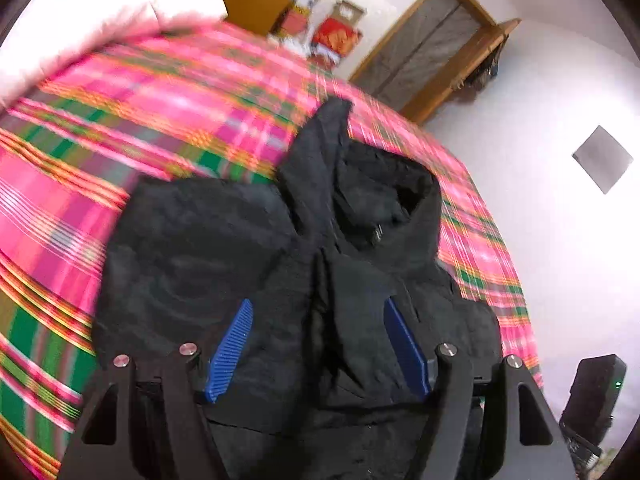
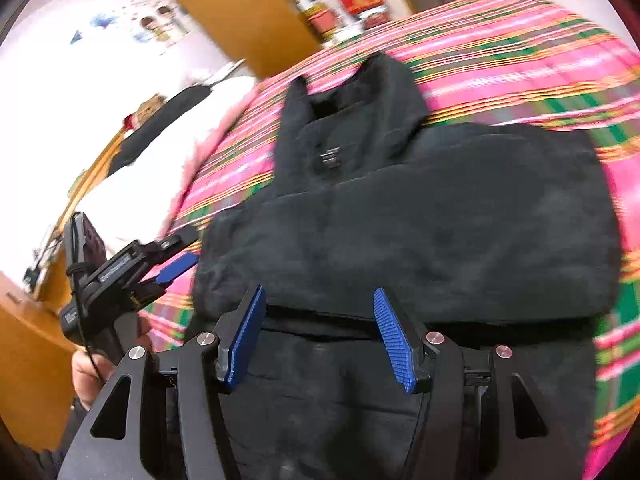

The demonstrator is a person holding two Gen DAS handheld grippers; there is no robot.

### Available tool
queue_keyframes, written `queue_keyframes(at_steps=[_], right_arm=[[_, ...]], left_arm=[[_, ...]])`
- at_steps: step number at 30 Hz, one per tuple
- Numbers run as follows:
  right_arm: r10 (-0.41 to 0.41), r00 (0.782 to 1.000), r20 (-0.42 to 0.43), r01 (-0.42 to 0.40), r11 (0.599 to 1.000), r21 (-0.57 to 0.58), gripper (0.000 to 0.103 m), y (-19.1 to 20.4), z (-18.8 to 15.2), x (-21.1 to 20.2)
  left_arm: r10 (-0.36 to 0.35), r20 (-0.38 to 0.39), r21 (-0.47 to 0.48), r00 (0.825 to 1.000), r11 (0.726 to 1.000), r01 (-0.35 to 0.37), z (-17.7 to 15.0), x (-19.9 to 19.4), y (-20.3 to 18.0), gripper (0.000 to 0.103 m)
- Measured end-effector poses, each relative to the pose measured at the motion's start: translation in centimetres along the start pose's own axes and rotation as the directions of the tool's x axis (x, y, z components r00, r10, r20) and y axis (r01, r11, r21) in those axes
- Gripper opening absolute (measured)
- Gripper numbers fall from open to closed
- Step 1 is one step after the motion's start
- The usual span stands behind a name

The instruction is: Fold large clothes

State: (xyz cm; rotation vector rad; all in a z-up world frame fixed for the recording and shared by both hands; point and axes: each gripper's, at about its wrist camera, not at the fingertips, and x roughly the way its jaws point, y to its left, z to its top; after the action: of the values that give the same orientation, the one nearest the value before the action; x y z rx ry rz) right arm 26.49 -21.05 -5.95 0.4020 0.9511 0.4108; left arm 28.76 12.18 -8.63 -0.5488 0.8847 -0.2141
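A black jacket lies partly folded on a pink plaid bedspread, its collar pointing away. My left gripper is open above the jacket's near part, blue pads apart, nothing between them. In the right wrist view the same jacket lies folded with a sleeve panel across it. My right gripper is open over the jacket's near edge, empty. The left gripper also shows there at the left, beside the jacket's edge, held by a hand.
The plaid bedspread covers the bed. A white quilt is piled at the far left of the bed. A wooden door and wall decorations stand behind. A dark device sits low right.
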Motion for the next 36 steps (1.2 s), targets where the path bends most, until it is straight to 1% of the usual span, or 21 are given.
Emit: queue_keyframes(at_steps=[1,4,6,7,8,9,10,12,15,17,19,21,23,24,26,28,30,33,34,35,36], right_arm=[[-0.029,1.0,0.01,0.029,0.999,0.027,0.057,-1.5,0.0,-0.4],[-0.086,0.996,0.022,0.084,0.993,0.082,0.057,-4.5,0.1,-1.5],[-0.128,0.991,0.043,0.124,0.988,0.096,0.057,-6.0,0.2,-2.9],[-0.148,0.987,0.055,0.143,0.985,0.098,0.057,-6.4,0.4,-3.3],[-0.167,0.983,0.071,0.16,0.982,0.099,0.057,-6.8,0.7,-3.6],[-0.18,0.98,0.083,0.172,0.98,0.1,0.057,-7.0,1.0,-3.9],[-0.202,0.974,0.101,0.191,0.976,0.105,0.057,-7.4,1.3,-4.2],[-0.219,0.968,0.119,0.207,0.972,0.107,0.057,-7.7,1.7,-4.4],[-0.252,0.959,0.133,0.244,0.967,0.072,0.057,-8.0,2.2,-3.9],[-0.307,0.947,0.095,0.306,0.952,0.031,0.054,-8.4,2.2,-1.9],[-0.357,0.934,0.03,0.357,0.934,-0.001,0.048,-9.4,1.8,0.7],[-0.364,0.931,0.022,0.364,0.931,-0.007,0.048,-10.3,1.4,1.5],[-0.366,0.93,0.023,0.366,0.93,0.001,0.048,-11.2,1.2,1.8],[-0.365,0.931,0.016,0.365,0.931,0.013,0.048,-11.4,1.2,1.8],[-0.373,0.928,0.009,0.373,0.928,0.021,0.048,-11.2,1.4,1.2],[-0.371,0.928,0.024,0.37,0.928,0.028,0.048,-10.6,1.7,-0.2],[-0.359,0.932,0.056,0.358,0.933,0.023,0.048,-10.1,1.8,-1.4],[-0.368,0.922,0.121,0.373,0.928,-0.019,0.048,-9.1,2.4,-3.1],[-0.371,0.92,0.129,0.377,0.926,-0.031,0.048,-9.1,2.9,-3.0],[-0.374,0.919,0.127,0.381,0.924,-0.039,0.048,-9.1,3.5,-2.8],[-0.38,0.917,0.122,0.388,0.92,-0.047,0.048,-9.2,4.3,-2.3]], left_arm=[[-0.01,-0.045,0.0,0.999,1.0,0.01,-0.2,1.2,-0.2,0.07],[0.001,-0.15,0.014,0.989,1.0,0.001,-1.0,4.4,-0.7,0.068],[0.01,-0.15,0.057,0.989,0.998,-0.001,-1.4,5.2,-1.5,0.047],[0.011,-0.144,0.079,0.99,0.997,0.0,-1.5,5.2,-2.0,0.019],[0.021,-0.128,0.095,0.991,0.995,-0.009,-1.5,5.0,-2.4,0.011],[0.027,-0.102,0.115,0.994,0.993,-0.015,-1.6,4.5,-2.7,0.009],[0.049,-0.07,0.141,0.996,0.989,-0.039,-1.7,3.8,-3.1,0.008],[0.108,-0.023,0.183,0.994,0.978,-0.102,-1.8,2.9,-3.3,0.007],[0.142,-0.035,0.182,0.989,0.974,-0.133,-2.3,2.9,-2.1,0.007],[0.161,-0.072,0.17,0.984,0.975,-0.147,-2.4,3.9,-1.5,0.008],[0.171,-0.078,0.174,0.982,0.972,-0.156,-2.5,4.6,-1.4,0.008],[0.174,-0.08,0.183,0.982,0.971,-0.157,-2.5,4.8,-1.3,0.009],[0.176,-0.082,0.184,0.981,0.97,-0.159,-2.7,5.0,-1.1,0.014],[0.176,-0.088,0.179,0.98,0.971,-0.158,-2.7,5.1,-1.0,0.014],[0.169,-0.094,0.152,0.981,0.976,-0.154,-2.5,5.0,-0.8,0.017],[0.171,-0.091,0.124,0.981,0.979,-0.159,-2.3,4.1,-0.8,0.018],[0.183,-0.046,0.134,0.982,0.975,-0.175,-2.0,2.5,-1.3,0.022],[0.212,0.078,0.177,0.974,0.959,-0.223,-1.5,0.5,-2.4,0.029],[0.203,0.107,0.182,0.973,0.958,-0.22,-1.2,0.4,-2.8,0.034],[0.176,0.124,0.185,0.977,0.963,-0.197,-0.6,0.5,-3.2,0.04],[0.142,0.131,0.198,0.981,0.966,-0.167,0.0,1.0,-3.7,0.041]])
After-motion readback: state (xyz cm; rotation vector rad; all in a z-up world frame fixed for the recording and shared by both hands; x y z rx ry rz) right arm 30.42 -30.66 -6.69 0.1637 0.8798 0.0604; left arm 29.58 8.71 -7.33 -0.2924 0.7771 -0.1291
